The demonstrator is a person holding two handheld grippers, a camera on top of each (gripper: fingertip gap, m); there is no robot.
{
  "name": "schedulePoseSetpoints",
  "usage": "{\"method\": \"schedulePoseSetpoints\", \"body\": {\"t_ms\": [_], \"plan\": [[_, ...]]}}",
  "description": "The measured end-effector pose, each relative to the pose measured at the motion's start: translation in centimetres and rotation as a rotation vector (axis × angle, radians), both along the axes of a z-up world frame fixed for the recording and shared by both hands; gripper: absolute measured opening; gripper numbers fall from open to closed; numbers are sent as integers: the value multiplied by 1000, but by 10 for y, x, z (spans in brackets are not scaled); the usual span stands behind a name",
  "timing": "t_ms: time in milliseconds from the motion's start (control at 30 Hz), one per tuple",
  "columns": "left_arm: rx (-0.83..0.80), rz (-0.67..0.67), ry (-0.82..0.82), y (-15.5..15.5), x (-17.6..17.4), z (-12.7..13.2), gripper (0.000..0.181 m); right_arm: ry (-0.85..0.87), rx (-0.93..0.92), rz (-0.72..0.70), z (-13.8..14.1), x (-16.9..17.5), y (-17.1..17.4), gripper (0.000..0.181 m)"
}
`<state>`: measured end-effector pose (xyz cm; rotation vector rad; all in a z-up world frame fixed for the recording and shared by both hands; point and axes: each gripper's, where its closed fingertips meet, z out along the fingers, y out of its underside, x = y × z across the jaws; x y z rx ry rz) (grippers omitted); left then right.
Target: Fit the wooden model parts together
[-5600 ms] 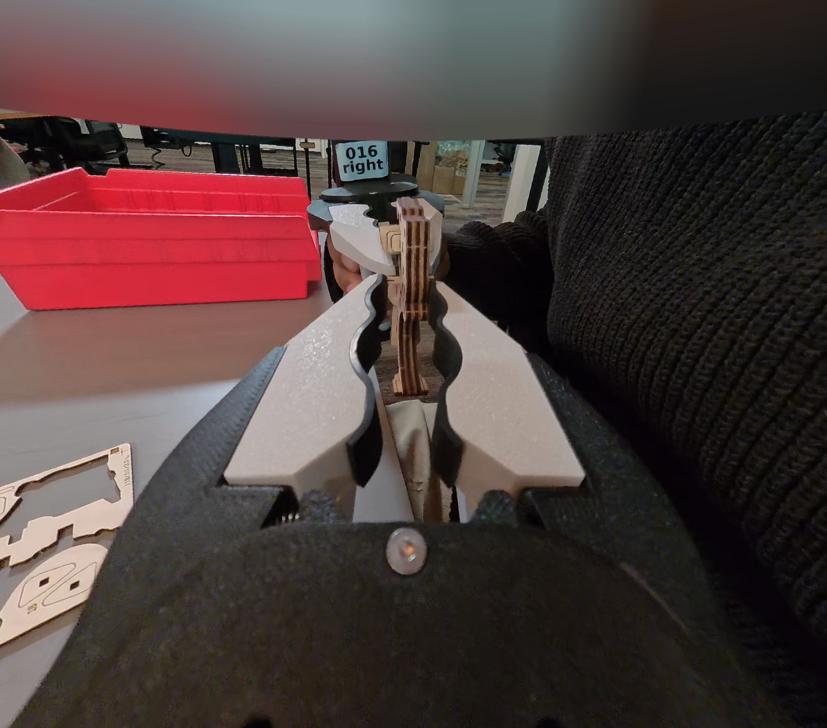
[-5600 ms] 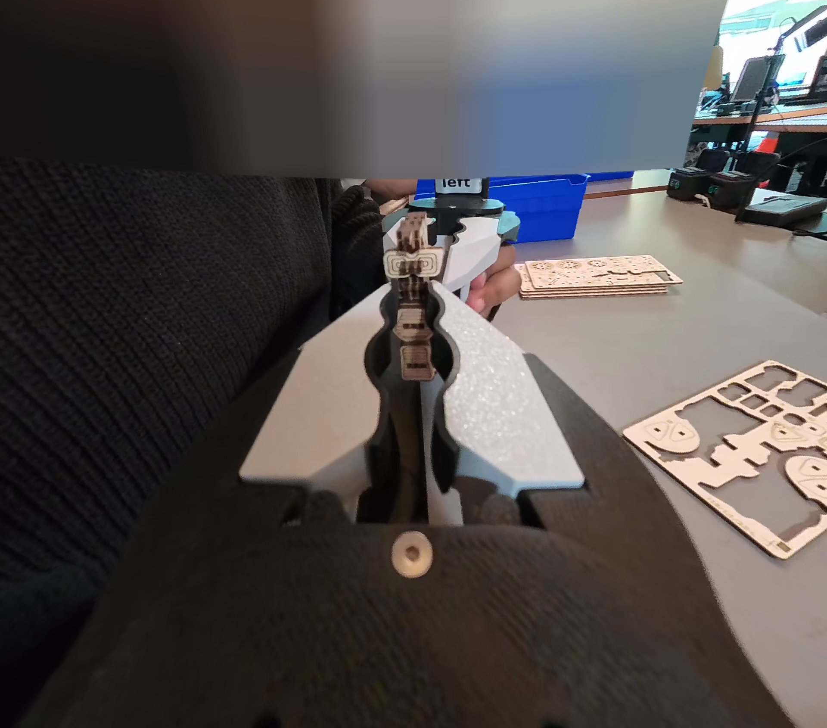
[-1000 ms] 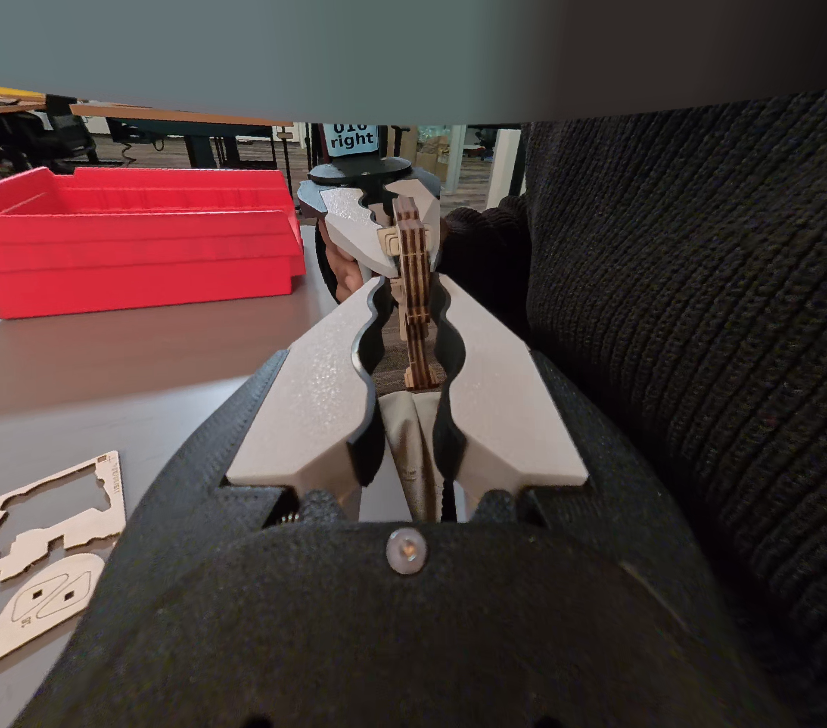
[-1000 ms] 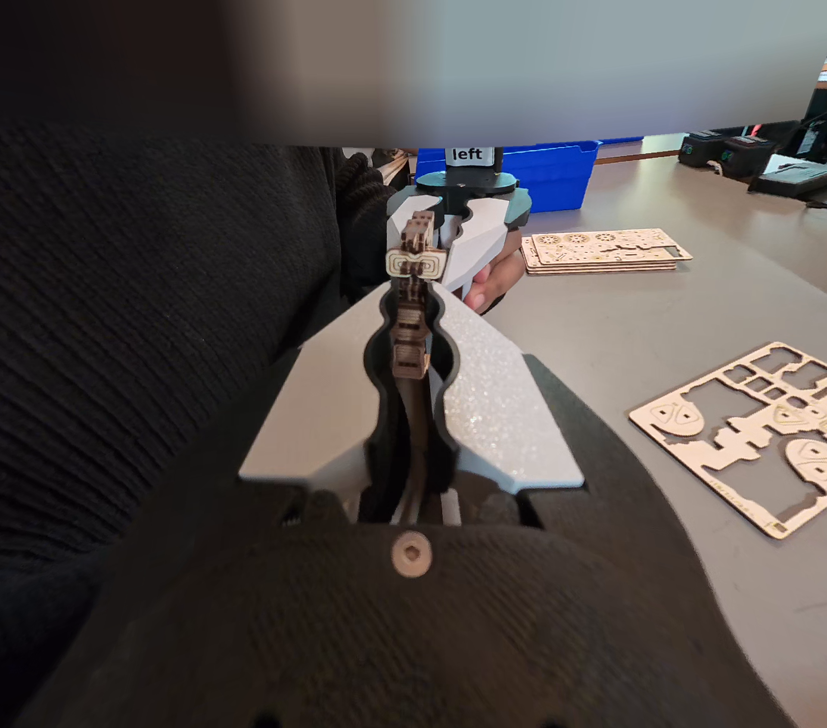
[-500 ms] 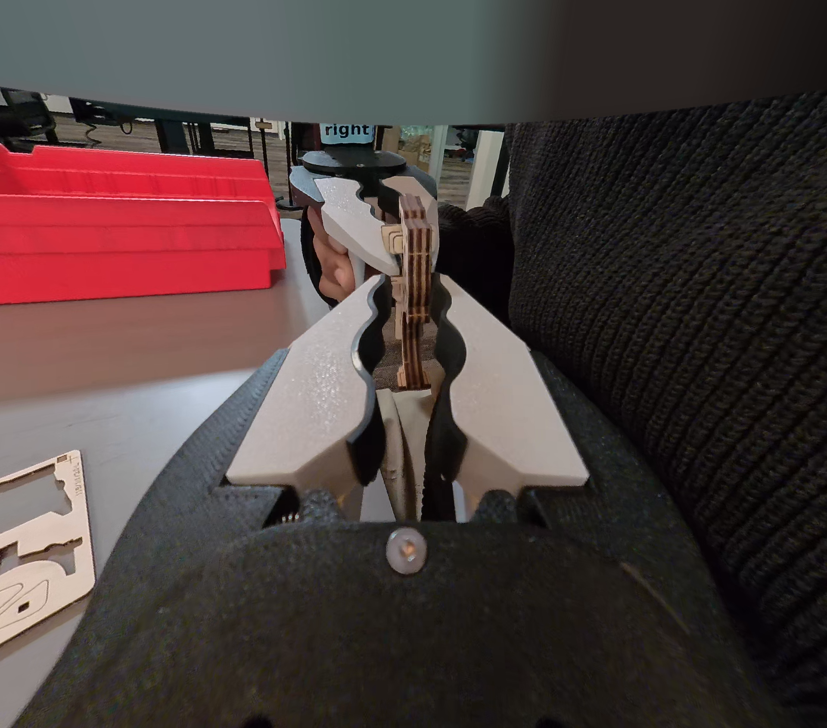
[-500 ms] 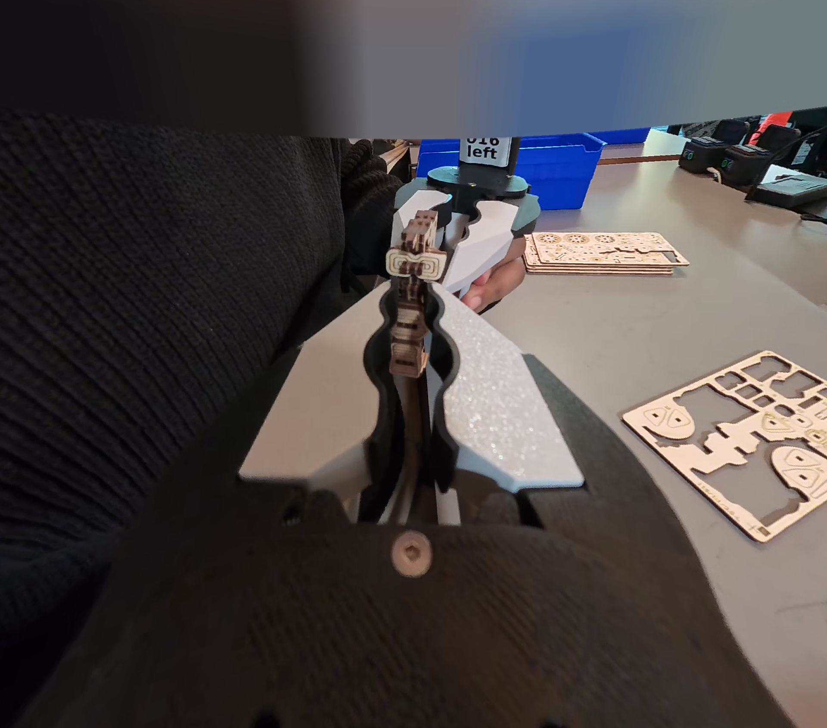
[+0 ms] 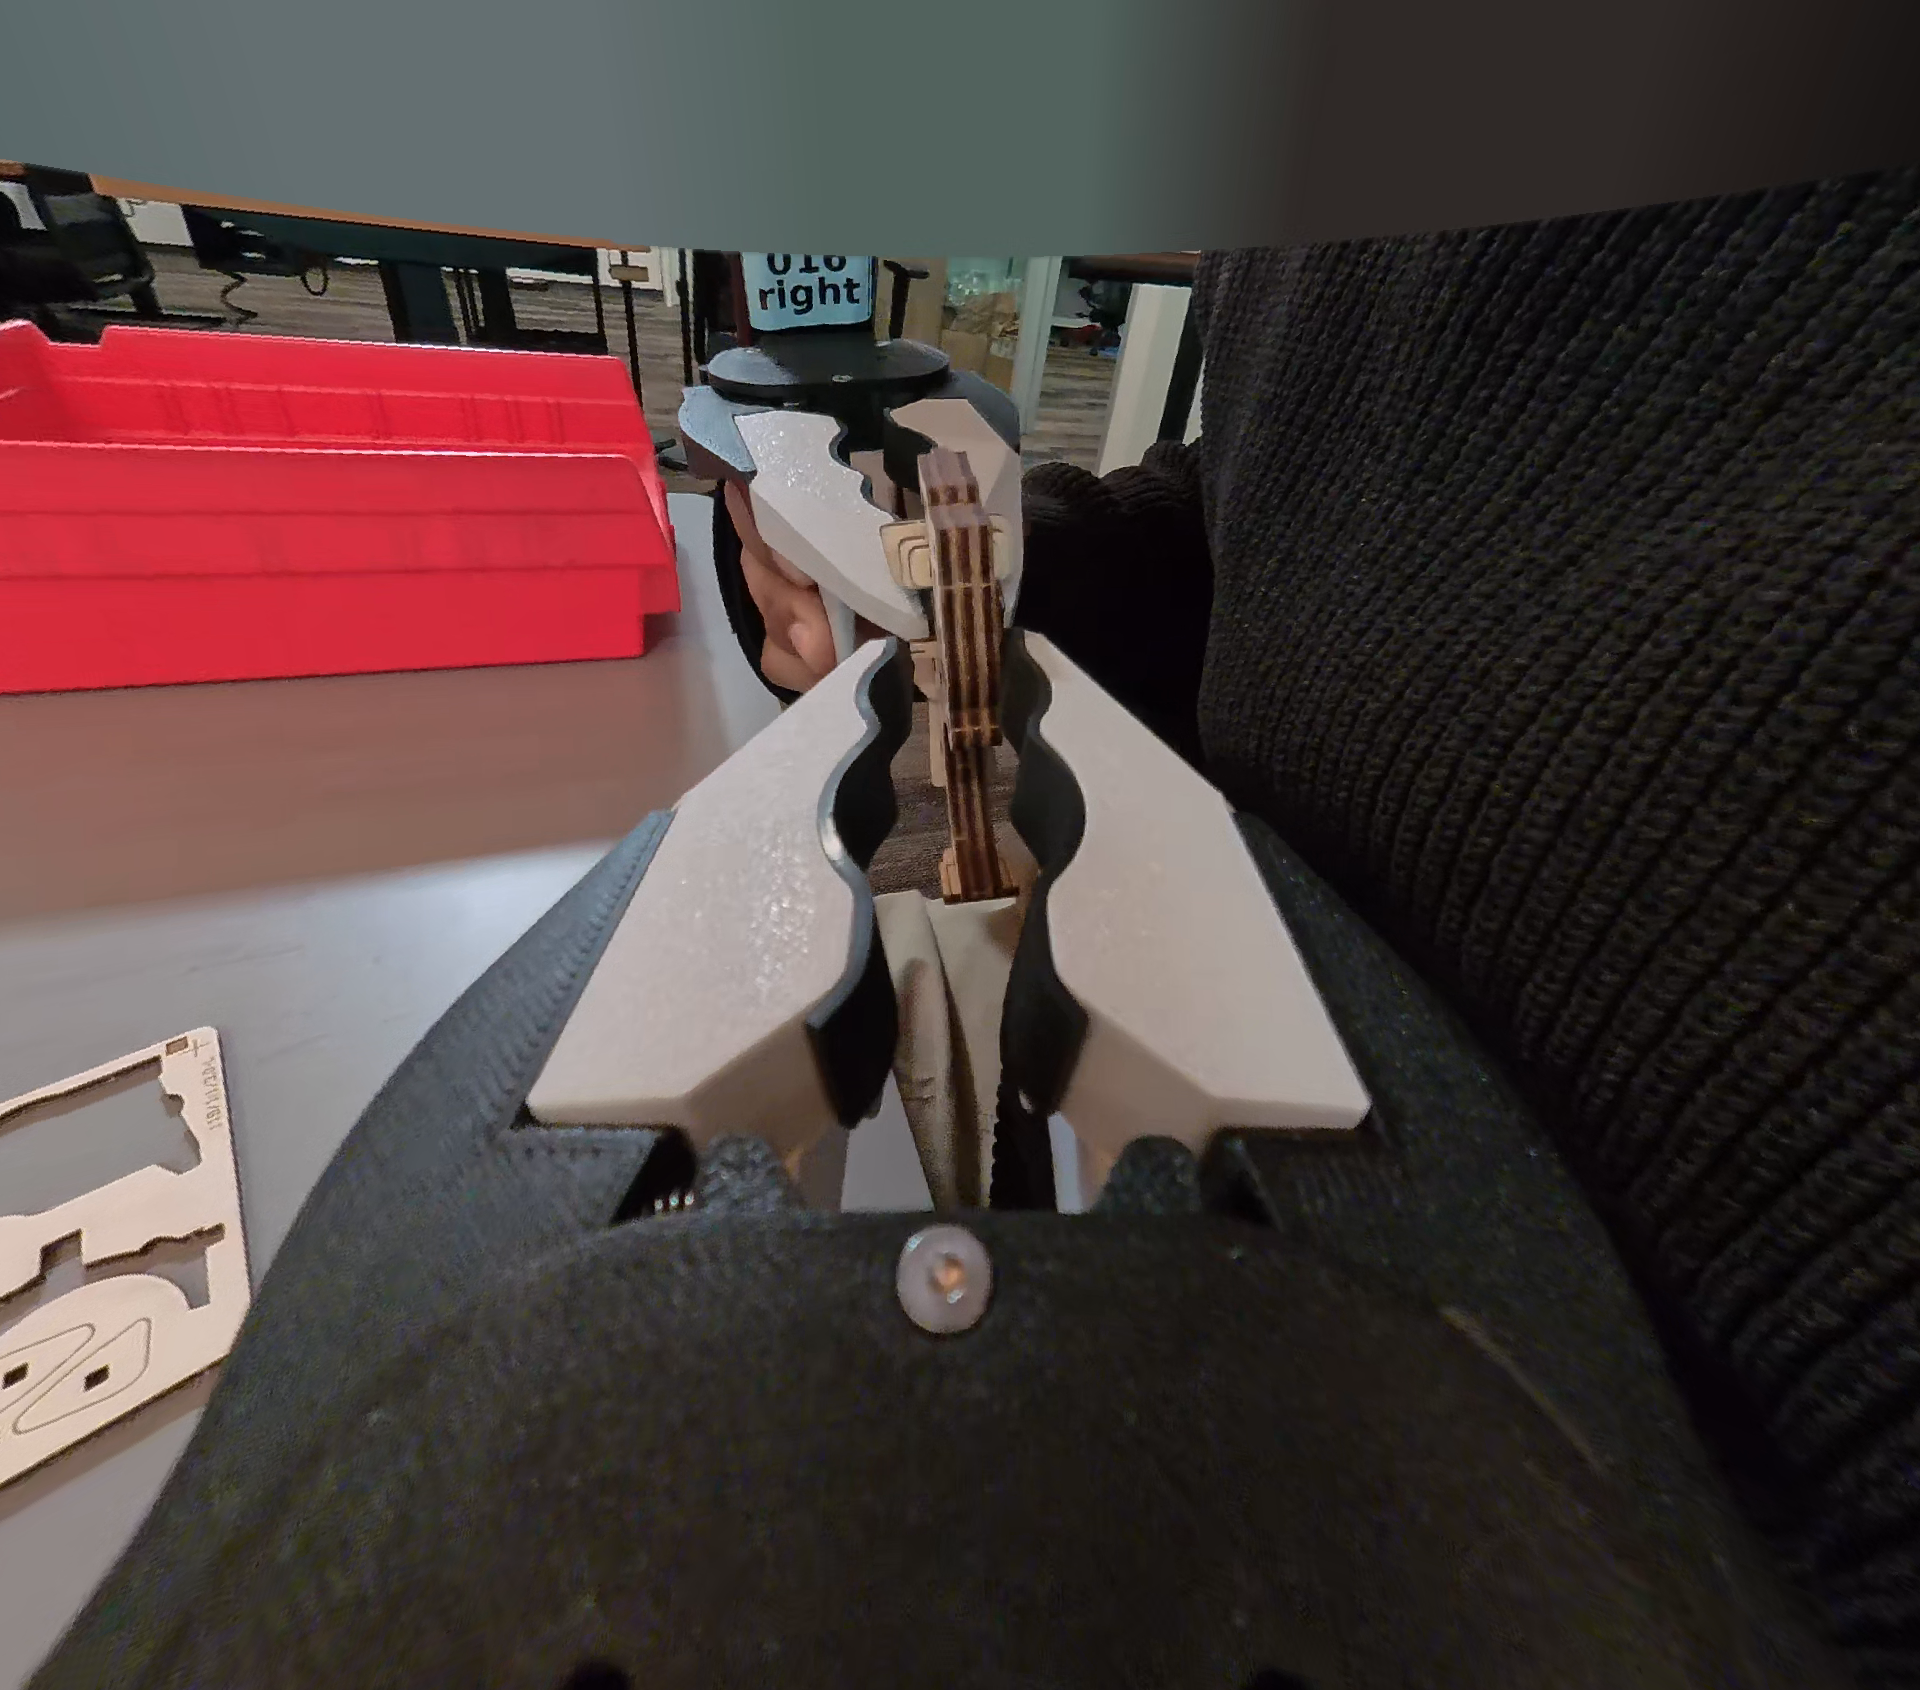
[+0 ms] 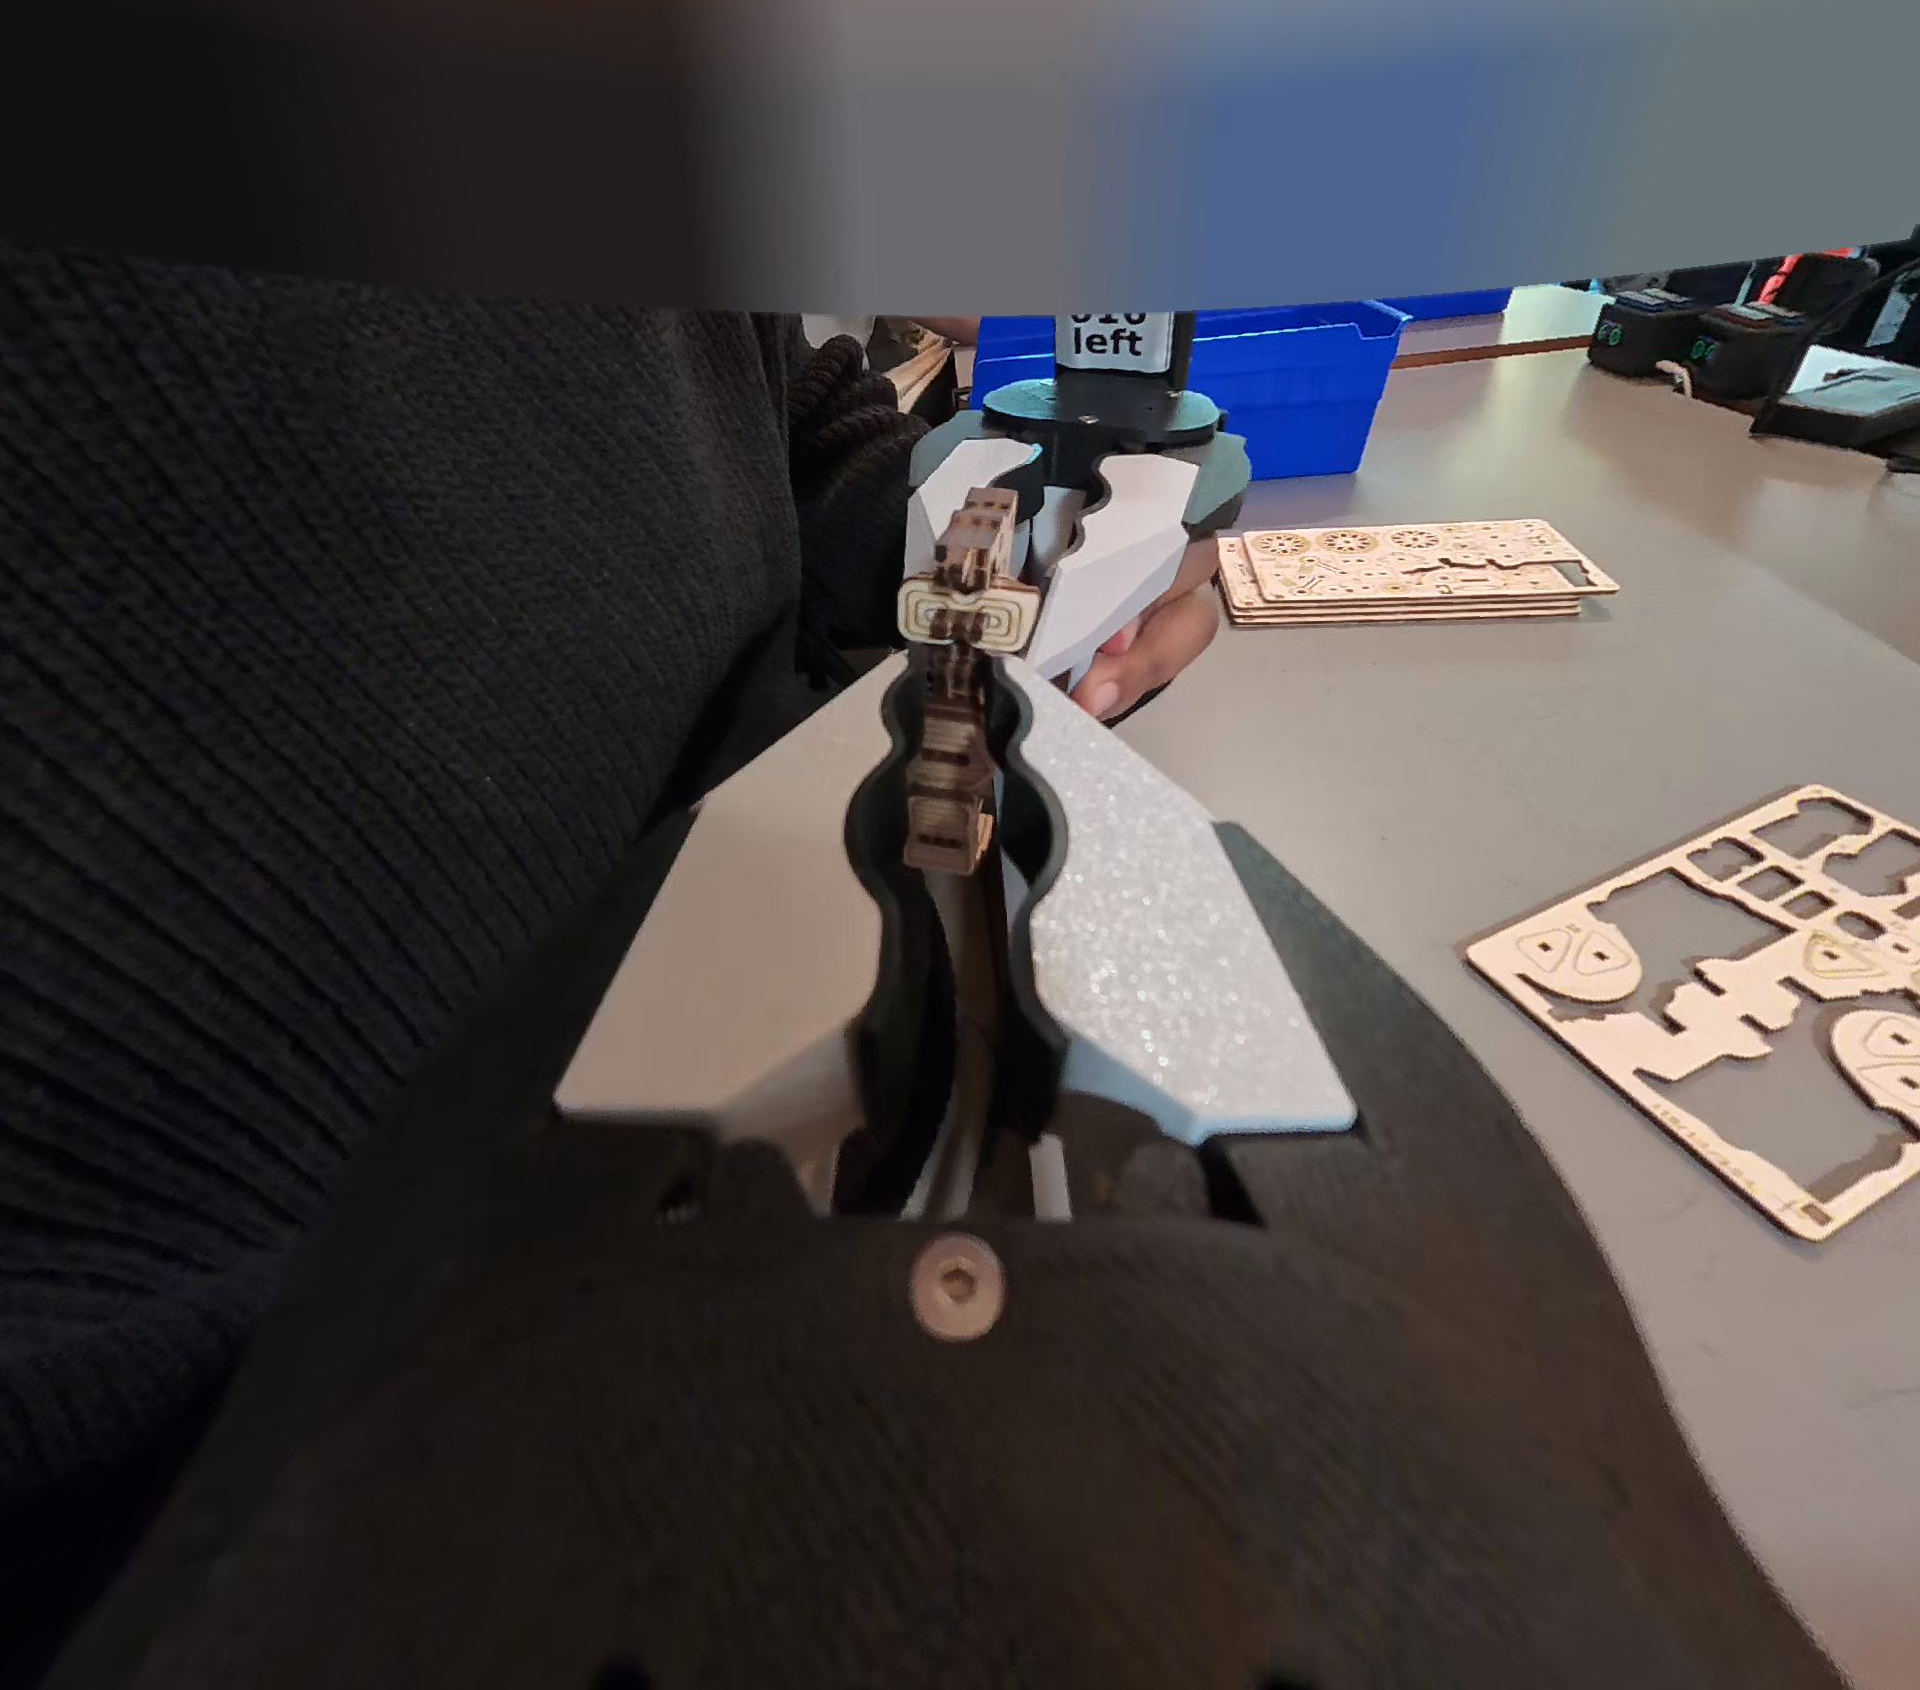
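Between the two facing grippers, raised off the grey table [image 8: 1455,736] and close beside the person's dark knitted sweater [image 7: 1558,705], the wooden model [image 7: 964,705] is being held by both tools at once. The left gripper [image 7: 961,674] is being kept narrow, its jaws clamped on the lower stretch of the model; the right gripper [image 8: 951,684] is likewise being kept narrow and closed on the same model from the opposite side. The model's long axis is being held nearly upright, crosswise to both pairs of fingers, so each gripper is meeting it straight ahead and neither is clearly nearer. The model is being shown as several thin plywood layers stacked edge-on, with dark burnt edges, and a small pale cross-piece [image 8: 968,610] with engraved ovals is sitting across it near the top. Any further seating is being judged to depend on pressure along that upright axis. Beside the sweater, cut-out sheets [image 8: 1714,996] are lying flat.
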<state>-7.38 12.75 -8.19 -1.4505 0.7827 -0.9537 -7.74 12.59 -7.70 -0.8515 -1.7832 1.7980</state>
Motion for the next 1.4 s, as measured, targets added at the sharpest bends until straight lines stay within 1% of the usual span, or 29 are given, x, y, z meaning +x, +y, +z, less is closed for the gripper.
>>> {"method": "schedulePoseSetpoints", "body": {"t_ms": [300, 433, 567, 733, 867, 1067, 1400], "plan": [[-44, 45, 3, 10, -7, -5, 17, -66, -115, -20, -4, -7, 10, 11], [-46, 44, 0, 10, -7, -4, 18, -77, -150, -13, -3, -8, 11, 11], [-54, 39, -55, 10, -6, 2, 19, -70, -214, 6, 3, -7, 12, 11], [-21, 83, -82, 13, -8, 4, 18, -70, -253, -1, 4, -10, 15, 10], [-17, 87, -92, 13, -9, 3, 18, -53, -225, -17, 4, -9, 16, 10], [-19, 107, -87, 17, -11, -1, 24, -22, -221, -34, 9, -8, 19, 10], [16, 126, -83, 12, -11, 2, 24, 14, -184, -29, 12, -8, 13, 10]]}}
